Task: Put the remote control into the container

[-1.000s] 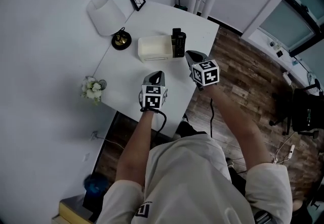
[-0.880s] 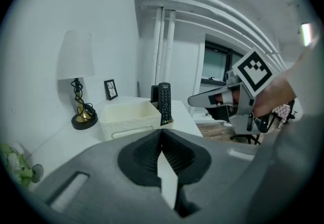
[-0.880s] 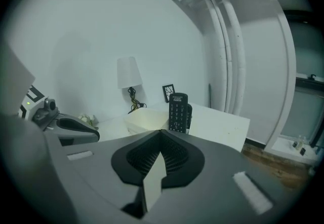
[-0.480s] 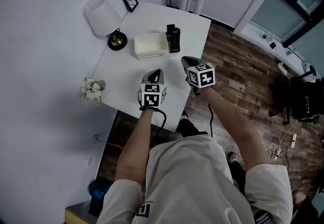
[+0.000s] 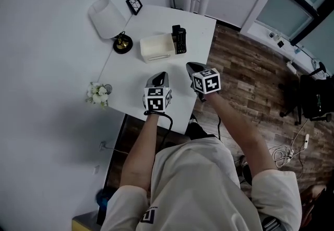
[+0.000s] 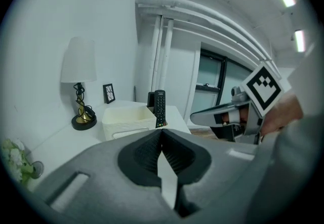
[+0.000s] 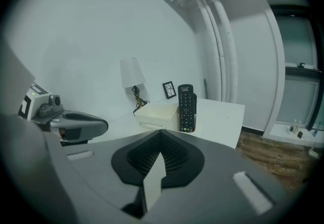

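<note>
right gripper (image 5: 190,66) farther back from upright remote (image 5: 180,42) beside container (image 5: 157,56)

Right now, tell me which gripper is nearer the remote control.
The right gripper: its tip is closest to the remote control; the left gripper hangs farther back and left.

The table (image 5: 128,81) looks smooth and matt, the floor (image 5: 245,62) wood, the container (image 5: 156,48) and remote control (image 5: 181,42) plastic.
</note>
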### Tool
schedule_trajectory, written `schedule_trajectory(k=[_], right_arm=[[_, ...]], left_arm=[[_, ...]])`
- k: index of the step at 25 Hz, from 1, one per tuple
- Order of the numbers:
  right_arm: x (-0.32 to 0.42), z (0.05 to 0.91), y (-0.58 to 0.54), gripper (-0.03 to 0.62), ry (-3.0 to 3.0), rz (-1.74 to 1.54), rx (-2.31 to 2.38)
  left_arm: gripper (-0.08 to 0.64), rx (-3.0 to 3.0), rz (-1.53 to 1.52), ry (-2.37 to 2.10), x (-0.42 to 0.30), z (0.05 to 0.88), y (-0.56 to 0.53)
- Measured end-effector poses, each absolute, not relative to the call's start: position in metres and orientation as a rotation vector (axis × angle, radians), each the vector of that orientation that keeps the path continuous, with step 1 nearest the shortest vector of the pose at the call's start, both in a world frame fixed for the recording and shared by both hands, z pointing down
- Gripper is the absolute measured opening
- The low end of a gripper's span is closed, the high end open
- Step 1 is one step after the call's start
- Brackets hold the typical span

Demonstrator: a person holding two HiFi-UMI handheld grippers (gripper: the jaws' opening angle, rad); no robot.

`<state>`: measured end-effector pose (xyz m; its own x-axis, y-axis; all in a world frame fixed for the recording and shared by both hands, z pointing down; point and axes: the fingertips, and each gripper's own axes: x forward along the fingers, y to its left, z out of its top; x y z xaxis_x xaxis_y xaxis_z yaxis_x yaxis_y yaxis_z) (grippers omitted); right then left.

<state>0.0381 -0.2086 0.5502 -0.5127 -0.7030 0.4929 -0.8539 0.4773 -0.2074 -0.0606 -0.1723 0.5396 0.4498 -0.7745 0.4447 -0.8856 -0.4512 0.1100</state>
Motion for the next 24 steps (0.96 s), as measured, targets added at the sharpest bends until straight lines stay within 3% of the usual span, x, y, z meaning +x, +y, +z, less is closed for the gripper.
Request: schedule_trajectory(k=[24], right_arm=[[0.047, 0.547, -0.197, -0.003, -2.372, 0.614, 1.358]], left_arm=[[0.005, 2.380, 0.459, -1.375, -0.048, 0.547, -0.161]])
